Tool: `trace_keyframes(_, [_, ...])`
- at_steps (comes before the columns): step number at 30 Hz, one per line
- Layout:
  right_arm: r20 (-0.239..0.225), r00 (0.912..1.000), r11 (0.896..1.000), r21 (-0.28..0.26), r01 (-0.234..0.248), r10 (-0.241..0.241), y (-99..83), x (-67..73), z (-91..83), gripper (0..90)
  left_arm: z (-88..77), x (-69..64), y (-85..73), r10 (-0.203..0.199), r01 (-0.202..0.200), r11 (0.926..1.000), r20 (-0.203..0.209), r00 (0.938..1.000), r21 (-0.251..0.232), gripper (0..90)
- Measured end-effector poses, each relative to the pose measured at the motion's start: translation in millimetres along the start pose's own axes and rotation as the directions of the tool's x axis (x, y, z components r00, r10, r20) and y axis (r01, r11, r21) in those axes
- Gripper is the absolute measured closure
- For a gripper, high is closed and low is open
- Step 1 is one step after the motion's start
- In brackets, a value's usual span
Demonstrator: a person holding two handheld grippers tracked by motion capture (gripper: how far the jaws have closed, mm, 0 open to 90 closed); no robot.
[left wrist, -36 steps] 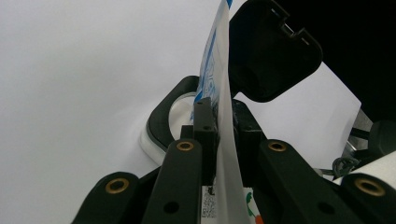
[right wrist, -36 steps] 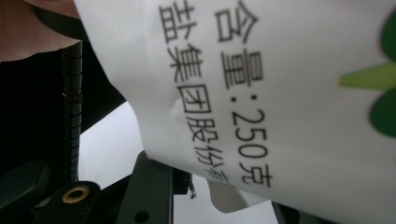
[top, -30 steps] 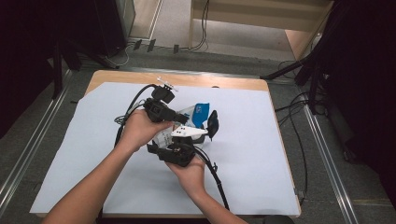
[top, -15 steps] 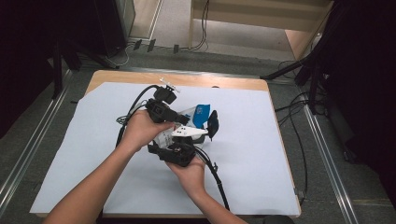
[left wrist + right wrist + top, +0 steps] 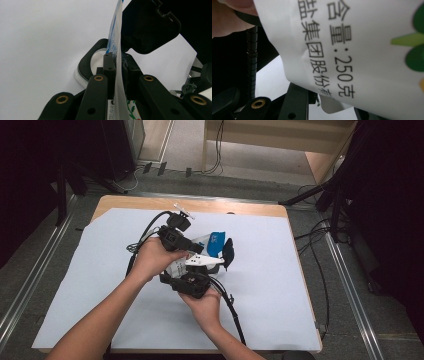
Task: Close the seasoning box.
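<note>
A white pouch with a blue end [image 5: 212,240] is held up over the middle of the table between both grippers. My left gripper [image 5: 196,247] comes in from the left; in its own view its jaws [image 5: 119,65] are shut on the pouch's thin edge [image 5: 119,82]. My right gripper [image 5: 219,261] reaches up from below. Its jaws have just been closing, with the pouch's printed white face [image 5: 352,50] between them. One of its black jaws lies against the blue end; the pouch hides its fingertips in the right gripper view.
A white sheet [image 5: 100,285] covers the wooden table [image 5: 200,206]. Black cables trail from the left gripper [image 5: 145,232] and the right gripper [image 5: 232,312] across the sheet. Metal rails and more cables run along the floor on both sides.
</note>
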State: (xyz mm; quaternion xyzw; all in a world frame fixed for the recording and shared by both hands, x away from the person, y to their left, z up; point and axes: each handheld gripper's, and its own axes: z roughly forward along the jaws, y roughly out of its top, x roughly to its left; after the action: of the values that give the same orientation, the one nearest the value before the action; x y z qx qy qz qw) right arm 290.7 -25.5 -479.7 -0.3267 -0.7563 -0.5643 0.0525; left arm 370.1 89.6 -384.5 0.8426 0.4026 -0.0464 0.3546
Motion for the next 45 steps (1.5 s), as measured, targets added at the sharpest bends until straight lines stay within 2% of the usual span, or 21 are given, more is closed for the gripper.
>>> trace_keyframes(16, [-0.011, 0.9995, 0.999, -0.027, -0.029, 0.028, 1.8, -0.6, -2.1, 74.4, 1.3, -3.7, 4.6, 0.007, -0.007, 1.0, -0.004, 1.0, 0.006, 83.6])
trace_keyframes(39, [-0.043, 0.999, 1.0, -0.026, -0.013, 0.012, 6.1, 4.1, 0.1, 70.0, -8.4, -3.8, 5.0, 0.011, -0.011, 0.9999, -0.011, 0.9999, 0.009, 83.1])
trace_keyframes(45, [-0.05, 0.9987, 1.0, -0.031, 0.0, -0.001, 7.6, 5.0, 0.0, 69.4, -9.6, -5.4, 7.4, 0.011, -0.011, 0.9995, -0.017, 0.9998, 0.029, 83.0])
